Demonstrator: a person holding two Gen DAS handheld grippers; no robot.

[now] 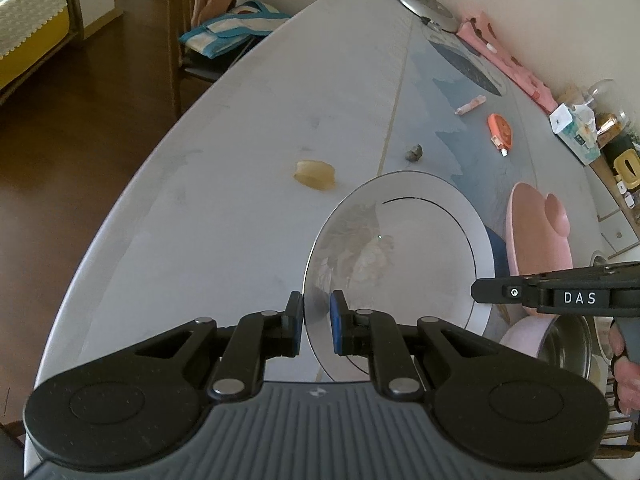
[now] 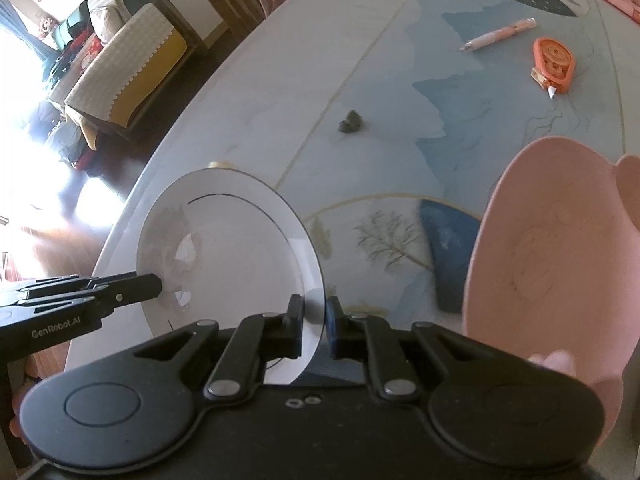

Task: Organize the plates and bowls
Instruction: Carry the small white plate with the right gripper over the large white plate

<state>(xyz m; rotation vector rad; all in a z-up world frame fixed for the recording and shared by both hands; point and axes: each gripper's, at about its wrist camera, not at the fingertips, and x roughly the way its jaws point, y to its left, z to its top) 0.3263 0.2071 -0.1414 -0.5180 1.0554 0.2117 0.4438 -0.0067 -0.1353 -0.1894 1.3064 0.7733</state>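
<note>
Gripping the white plate (image 1: 400,248) from opposite sides, both grippers have their jaws closed on its rim. In the left wrist view the left gripper (image 1: 316,320) pinches the near-left edge, the blue pads pressed against the thin rim; the right gripper (image 1: 480,294) enters from the right edge of that view, and its tips end at the plate's right rim, where the contact itself is hard to make out. In the right wrist view the right gripper (image 2: 314,322) clamps the plate's (image 2: 228,248) near-right edge, and the left gripper (image 2: 156,282) reaches in from the left, its tip lying over the plate's far side.

The plate is tilted above the bench (image 1: 240,160), and a faint floral print inside it is washed out by glare. Just right of it sits a pink bowl (image 2: 540,260) with ear-shaped lugs, cut off by the frame edge; whether it rests on something is hidden. A steel bowl (image 1: 568,348) shows only partly, low in the left wrist view behind the right gripper. Fingers (image 1: 624,376) of the person's hand peek in there, blurred.

Farther off on the bench lie a pink pen (image 2: 500,35), an orange correction-tape dispenser (image 2: 554,60), a small dark lump (image 2: 351,120) and a pale yellow piece (image 1: 315,175), neither identifiable.
</note>
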